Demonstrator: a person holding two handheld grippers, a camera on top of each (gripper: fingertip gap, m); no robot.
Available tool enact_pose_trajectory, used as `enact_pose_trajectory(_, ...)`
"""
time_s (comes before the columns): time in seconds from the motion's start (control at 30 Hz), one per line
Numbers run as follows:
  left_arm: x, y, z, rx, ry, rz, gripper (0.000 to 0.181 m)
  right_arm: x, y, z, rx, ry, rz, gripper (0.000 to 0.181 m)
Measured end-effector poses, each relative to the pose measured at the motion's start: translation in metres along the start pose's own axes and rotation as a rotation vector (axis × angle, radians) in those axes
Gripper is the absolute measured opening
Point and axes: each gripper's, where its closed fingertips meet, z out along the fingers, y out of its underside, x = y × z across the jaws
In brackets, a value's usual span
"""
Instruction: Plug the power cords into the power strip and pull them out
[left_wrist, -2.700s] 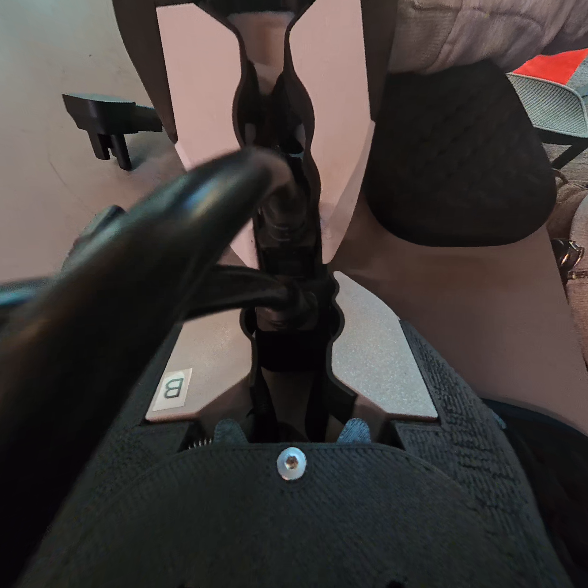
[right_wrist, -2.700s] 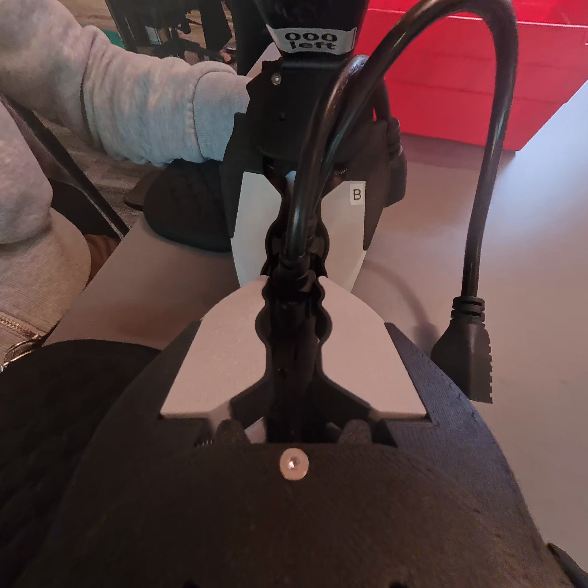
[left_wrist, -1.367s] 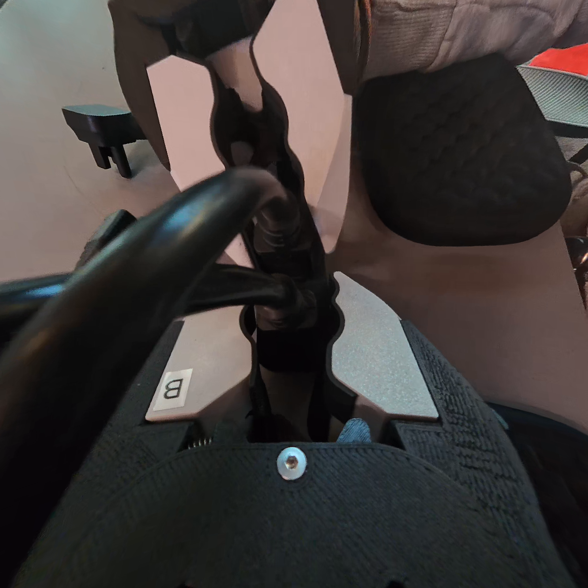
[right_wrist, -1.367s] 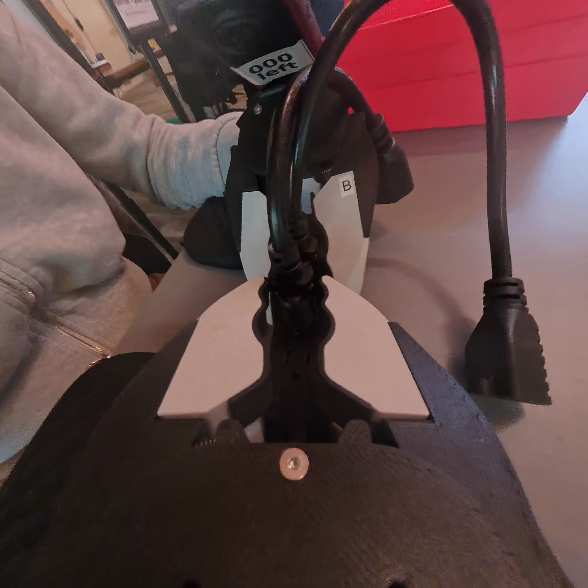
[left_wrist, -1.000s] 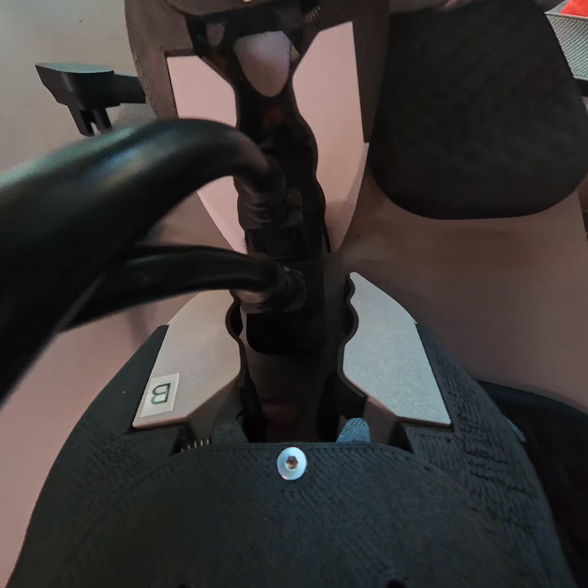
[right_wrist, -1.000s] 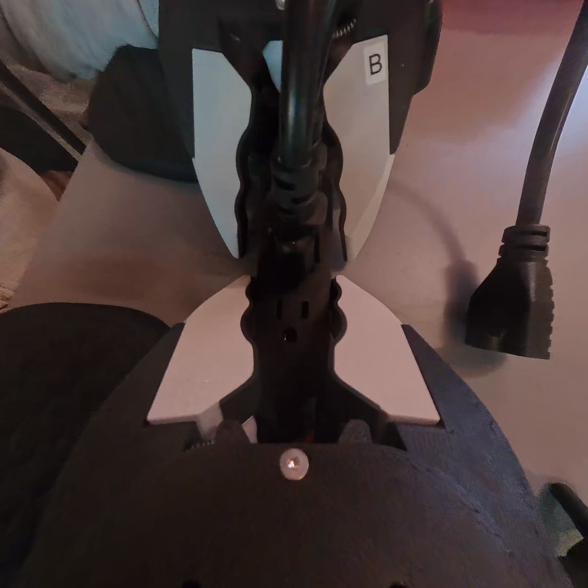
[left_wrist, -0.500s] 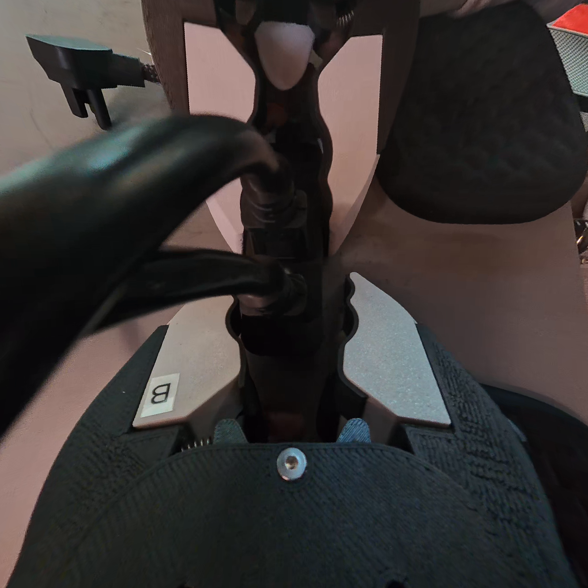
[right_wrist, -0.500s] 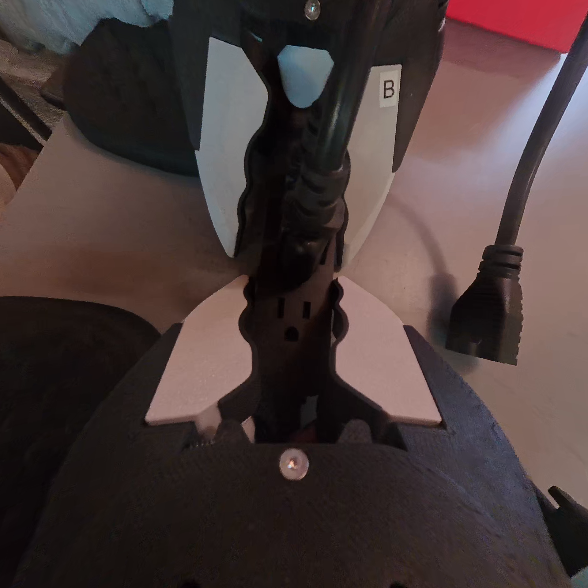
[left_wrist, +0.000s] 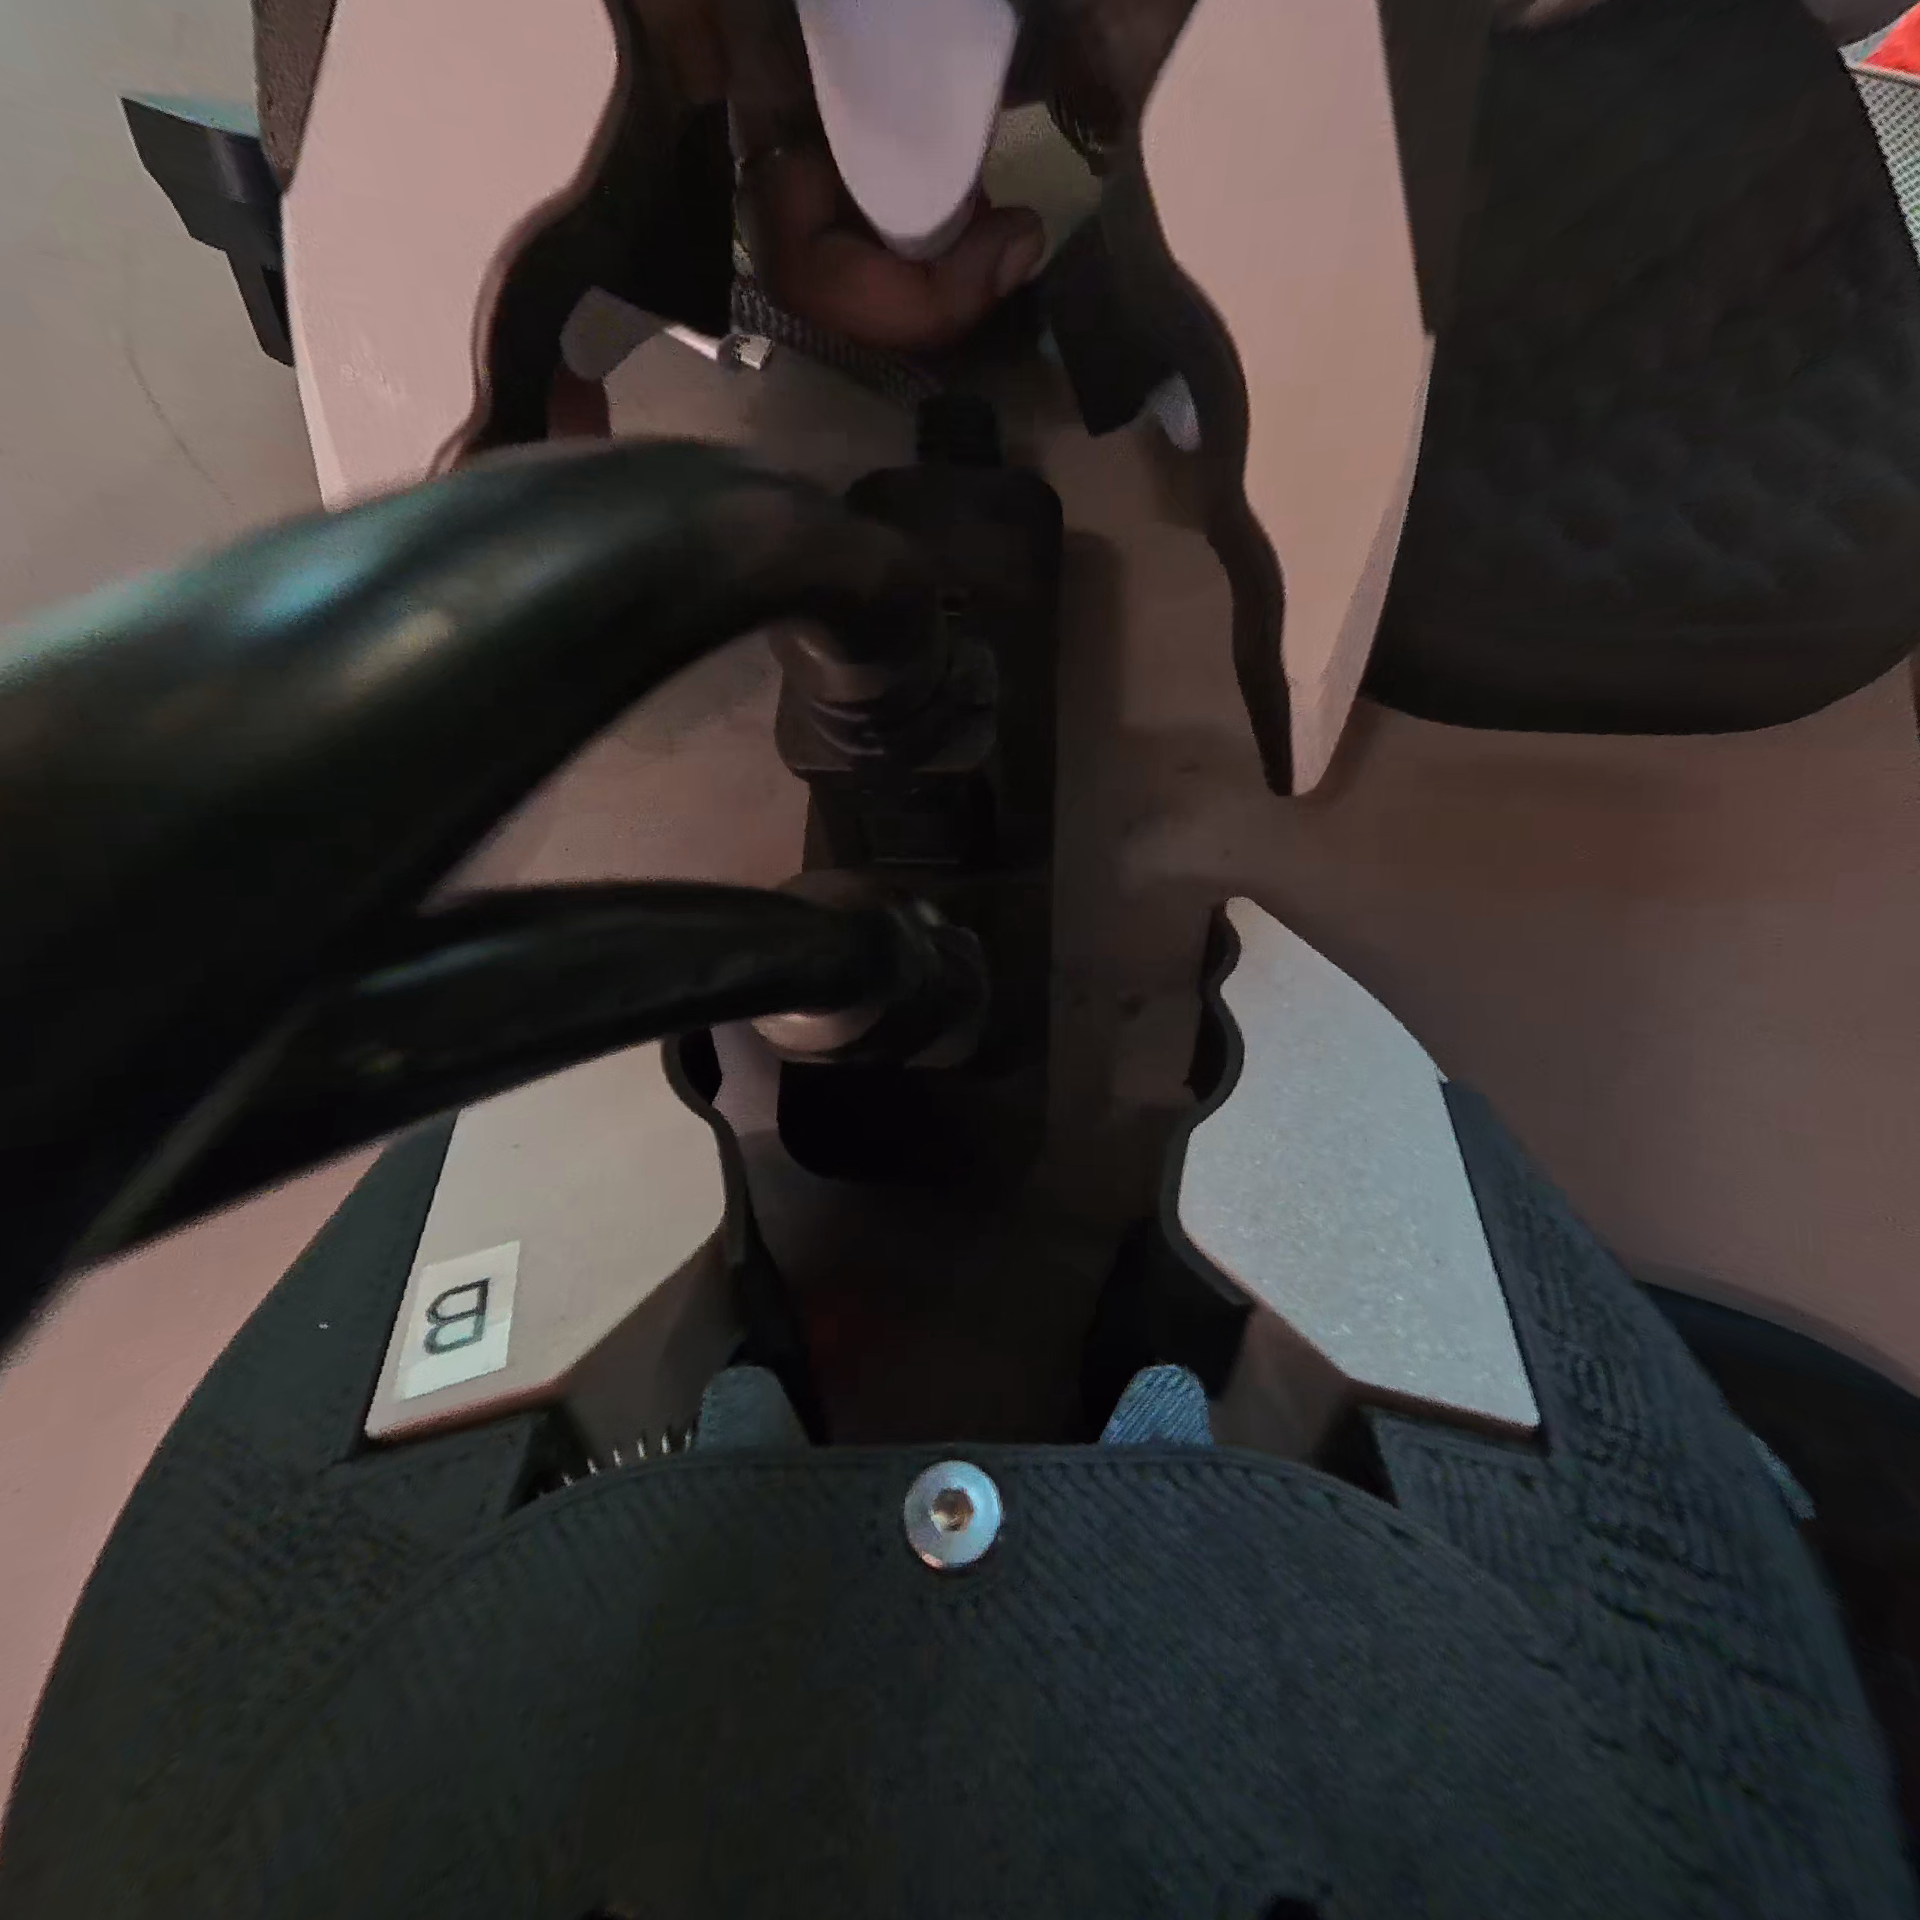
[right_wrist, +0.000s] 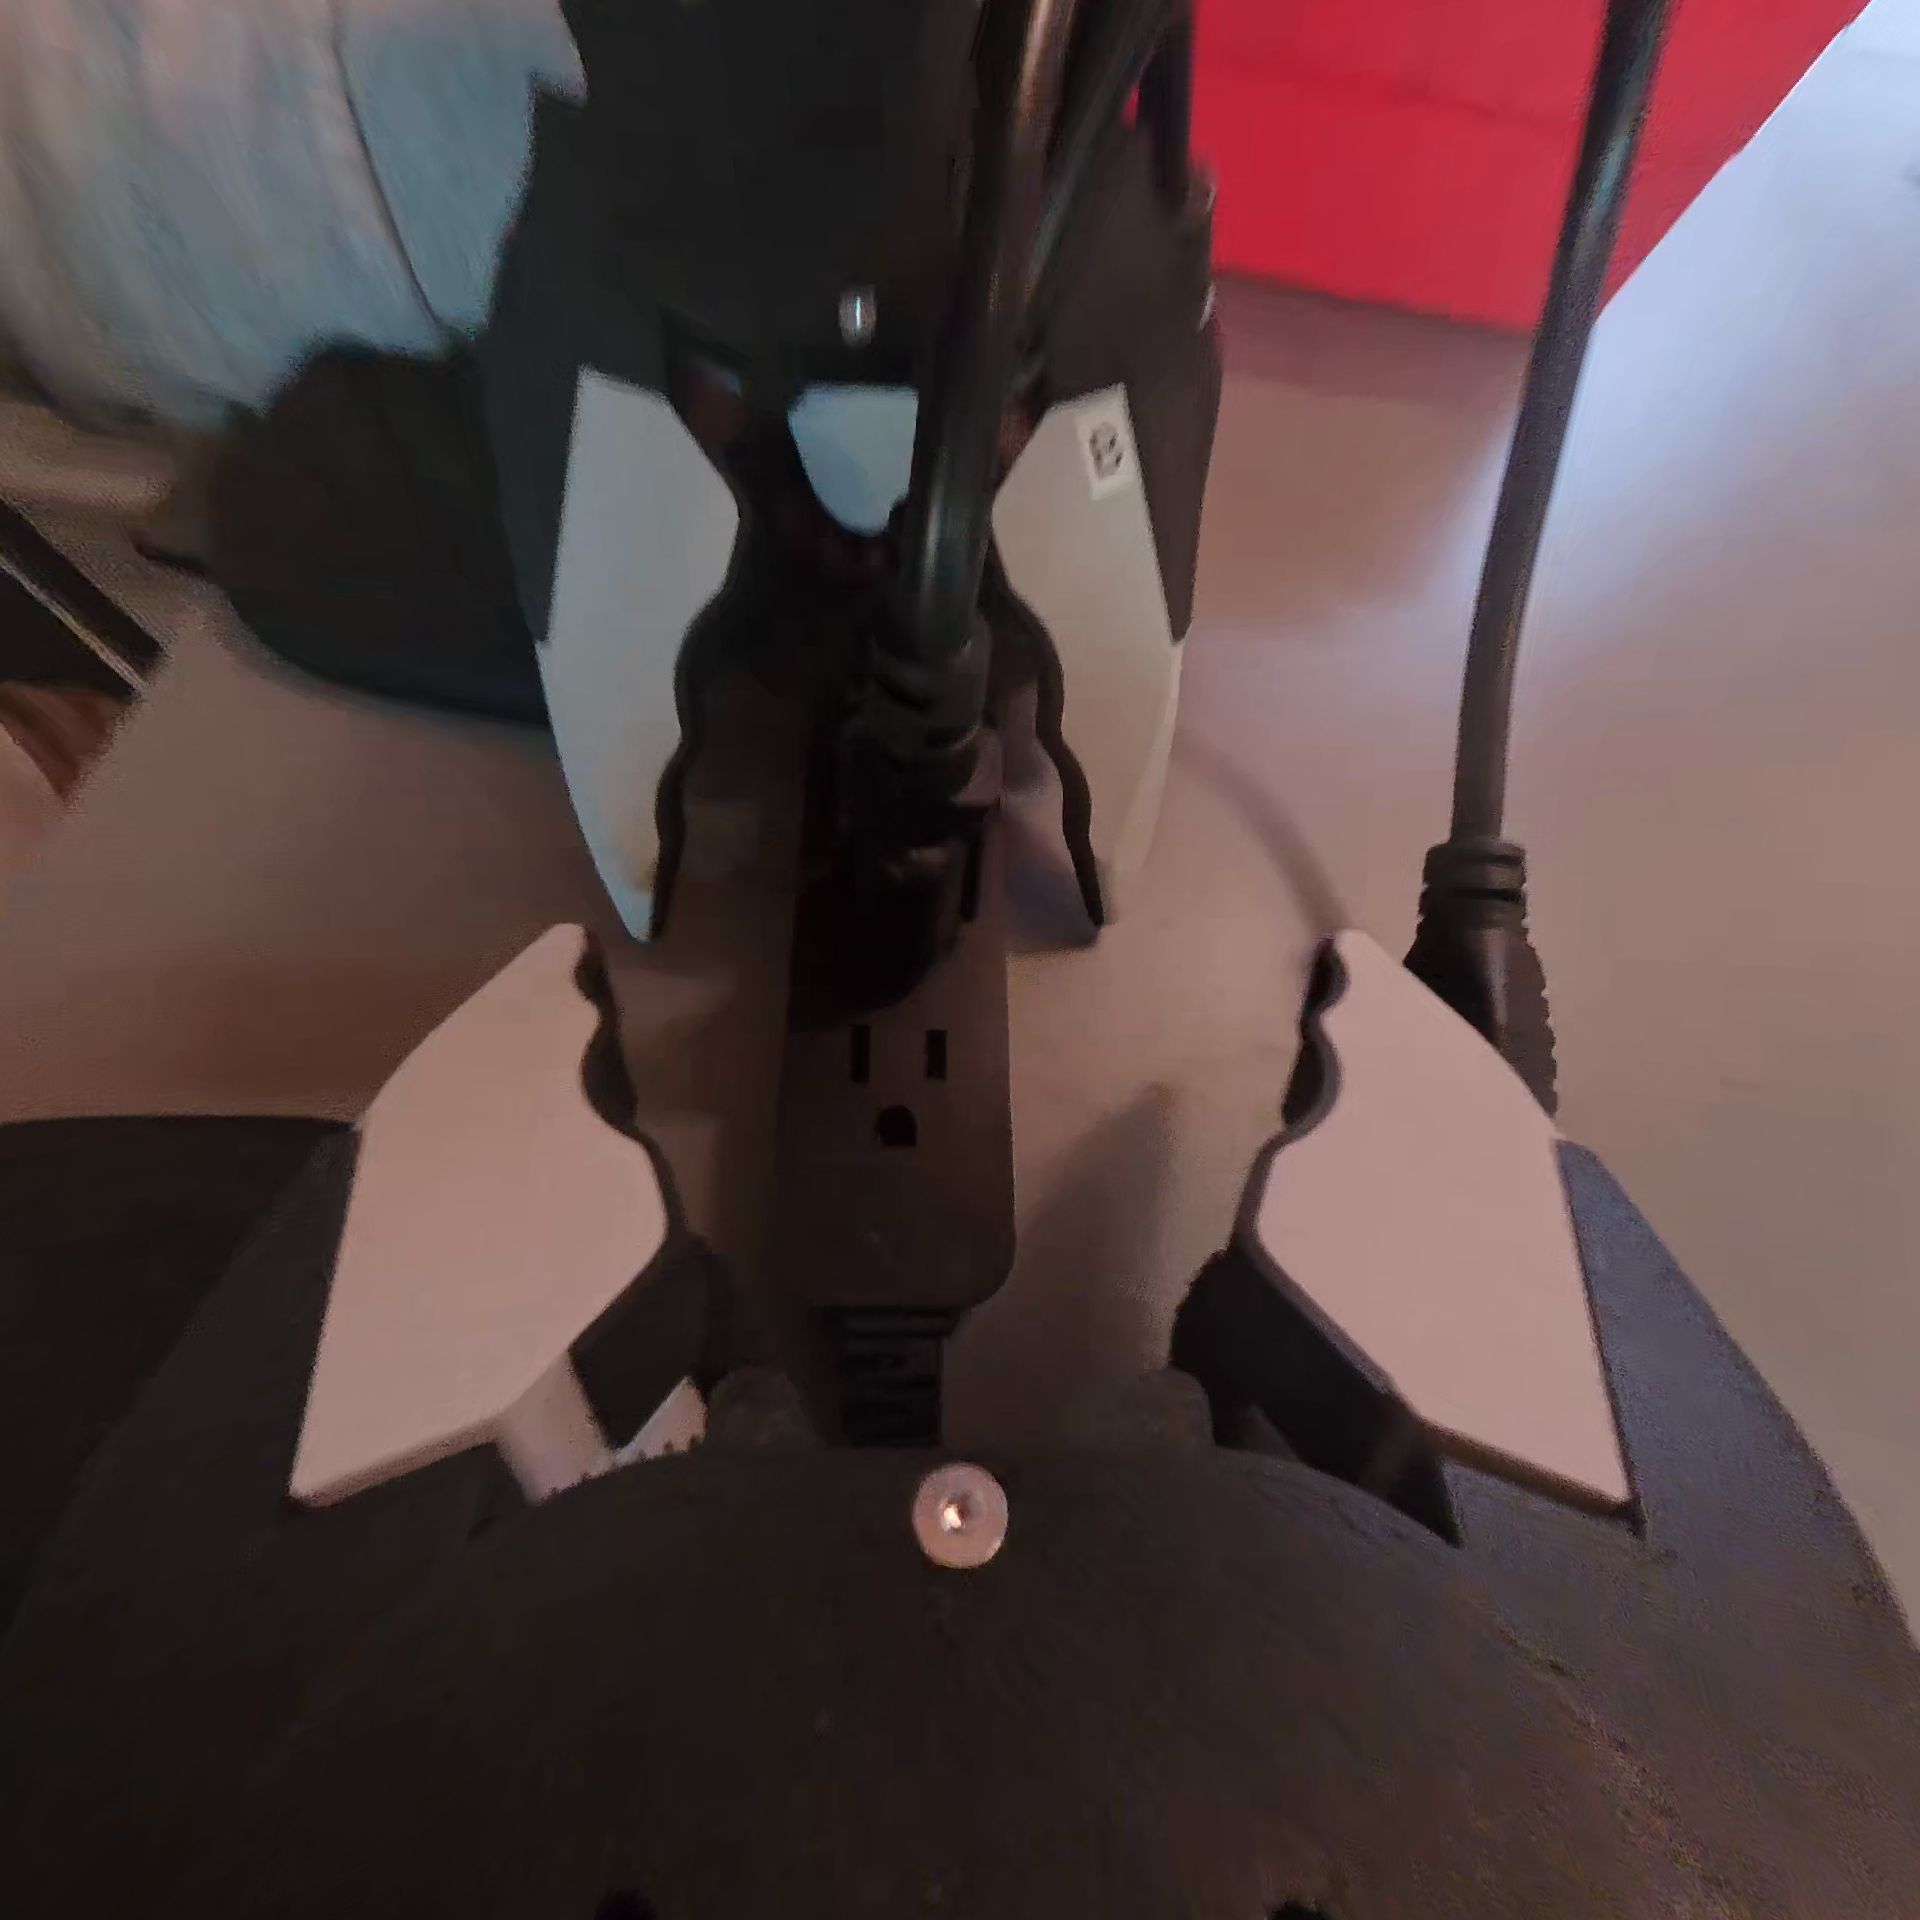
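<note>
The black power strip (left_wrist: 1023, 727) lies on the table between both grippers, which face each other. Two black power cords (left_wrist: 416, 675) are plugged into it, one plug (left_wrist: 883, 727) farther, one (left_wrist: 883, 997) nearer. My left gripper (left_wrist: 956, 997) is open, with its fingers apart from the strip's sides. In the right wrist view the strip (right_wrist: 894, 1174) shows one free outlet. My right gripper (right_wrist: 956, 940) is wide open around that end. The left gripper (right_wrist: 862, 920) is open around the far end.
A loose cord's socket end (right_wrist: 1486, 966) stands right of the strip. A black plug (left_wrist: 208, 177) lies at the far left. A black quilted pad (left_wrist: 1662, 416) sits at the table edge. A red box (right_wrist: 1455, 156) and a grey sleeve (right_wrist: 260, 208) are behind. Both grippers' tips are close together, under 4 cm apart.
Both grippers were shut on the ends of the strip. They have opened and let go, the right one widely. The strip now rests on the table with both cords still in it.
</note>
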Motion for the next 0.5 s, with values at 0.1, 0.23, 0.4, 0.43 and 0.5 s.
enact_pose_trajectory(0.1, 0.002, 0.000, 0.000, 0.003, 0.005, 0.021, 0.094, -0.005, -0.024, -0.015, 0.164, -0.062, 0.050, 0.075)
enact_pose_trajectory(0.23, 0.006, -0.018, -0.008, 0.129, -0.012, 0.095, 0.092, -0.013, -0.036, -0.018, 0.224, -0.089, 0.072, 0.042)
enact_pose_trajectory(0.4, 0.001, -0.029, -0.022, 0.221, -0.047, 0.077, 0.059, -0.011, -0.026, -0.005, 0.164, -0.046, 0.075, 0.030)
enact_pose_trajectory(0.43, 0.000, -0.029, -0.023, 0.217, -0.058, 0.078, 0.054, -0.008, -0.024, -0.006, 0.163, -0.045, 0.084, 0.024)
enact_pose_trajectory(0.5, -0.001, -0.028, -0.024, 0.213, -0.062, 0.064, 0.051, -0.009, -0.023, -0.007, 0.177, -0.074, 0.115, 0.023)
